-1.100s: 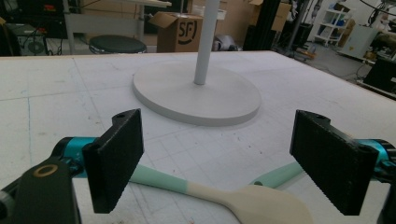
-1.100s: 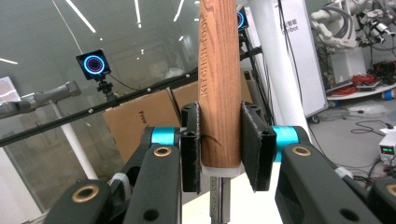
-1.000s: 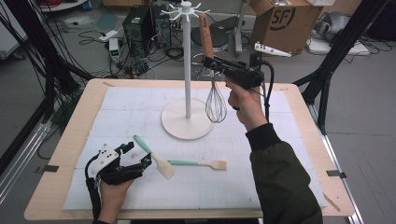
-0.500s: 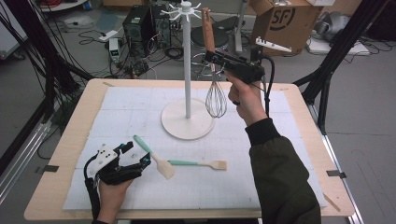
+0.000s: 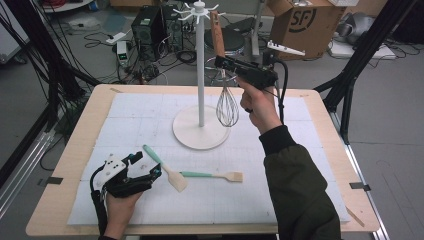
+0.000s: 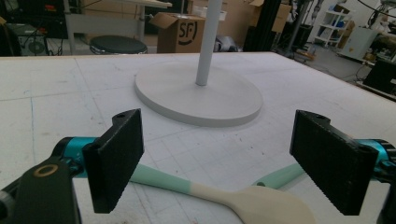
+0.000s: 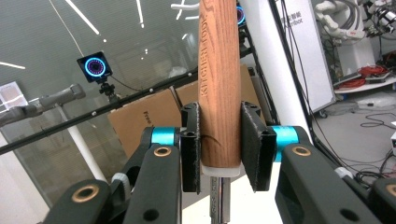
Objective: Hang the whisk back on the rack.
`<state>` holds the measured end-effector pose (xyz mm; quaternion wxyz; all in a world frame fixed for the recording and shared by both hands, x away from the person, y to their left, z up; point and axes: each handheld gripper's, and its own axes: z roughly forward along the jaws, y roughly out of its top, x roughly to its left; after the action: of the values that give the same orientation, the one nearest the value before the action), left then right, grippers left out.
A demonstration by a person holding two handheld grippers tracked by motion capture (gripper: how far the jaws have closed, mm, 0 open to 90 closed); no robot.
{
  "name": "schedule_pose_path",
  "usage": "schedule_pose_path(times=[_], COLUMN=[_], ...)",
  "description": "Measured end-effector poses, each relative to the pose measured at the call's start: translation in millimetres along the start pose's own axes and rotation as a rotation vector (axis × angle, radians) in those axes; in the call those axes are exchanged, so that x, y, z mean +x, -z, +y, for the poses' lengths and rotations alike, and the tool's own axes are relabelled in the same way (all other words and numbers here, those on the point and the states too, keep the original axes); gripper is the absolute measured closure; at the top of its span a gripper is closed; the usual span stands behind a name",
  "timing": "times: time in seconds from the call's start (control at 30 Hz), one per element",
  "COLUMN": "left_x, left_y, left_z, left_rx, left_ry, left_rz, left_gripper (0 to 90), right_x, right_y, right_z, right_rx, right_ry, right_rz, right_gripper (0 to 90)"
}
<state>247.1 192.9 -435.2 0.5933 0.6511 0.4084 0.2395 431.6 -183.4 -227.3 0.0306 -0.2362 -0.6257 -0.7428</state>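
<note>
A whisk hangs in the air beside the white stand (image 5: 200, 75), its wire head (image 5: 227, 106) down and its wooden handle (image 5: 217, 32) up. The handle's top is close to the hook arms at the stand's top. My right gripper (image 5: 223, 62) is shut on that wooden handle (image 7: 219, 79), with my right gripper's (image 7: 219, 144) pads pressed on both of its sides. My left gripper (image 5: 147, 164) rests on the table at the front left, open. In the left gripper view, the left gripper (image 6: 222, 163) straddles a mint-handled spatula (image 6: 243, 198) without touching it.
A second mint-handled spatula (image 5: 215, 175) lies on the white mat (image 5: 300, 165) in front of the stand's round base (image 5: 187, 135). Cardboard boxes (image 5: 305, 22), cables and black frame legs surround the table on the floor.
My right gripper has lifted the whisk slightly and shifted it a little toward the stand. The left gripper has stayed put.
</note>
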Motion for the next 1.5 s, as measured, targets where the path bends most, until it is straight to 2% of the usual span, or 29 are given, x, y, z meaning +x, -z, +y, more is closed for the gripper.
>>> schedule_pose_path(times=[0.43, 0.77, 0.83, 1.13, 1.27, 1.5], left_x=[1.7, 1.0, 1.1, 0.7, 0.6, 0.7], left_y=[2.0, 1.4, 1.4, 1.3, 1.7, 1.9], left_z=[0.8, 1.0, 0.8, 0.9, 1.0, 1.2], left_rx=[-0.011, -0.009, -0.007, -0.010, -0.010, -0.010], left_ry=[0.007, 0.002, -0.002, 0.001, 0.002, 0.000], left_rz=[0.000, -0.002, -0.001, -0.001, -0.002, -0.003], left_gripper=[18.2, 18.2, 18.2, 18.2, 18.2, 18.2], right_x=[0.9, -0.5, -1.8, -3.4, -5.0, -5.0], right_y=[-21.9, -19.2, -18.1, -17.5, -18.5, -21.2], right_z=[-1.6, -4.2, -5.9, -7.2, -8.3, -12.2], right_rx=[0.019, 0.023, 0.014, 0.015, 0.019, 0.028], right_ry=[0.006, 0.015, 0.000, 0.005, -0.011, -0.010], right_rz=[0.003, -0.020, -0.012, -0.014, -0.007, 0.014], right_gripper=[71.6, 71.5, 71.4, 71.0, 70.9, 71.1])
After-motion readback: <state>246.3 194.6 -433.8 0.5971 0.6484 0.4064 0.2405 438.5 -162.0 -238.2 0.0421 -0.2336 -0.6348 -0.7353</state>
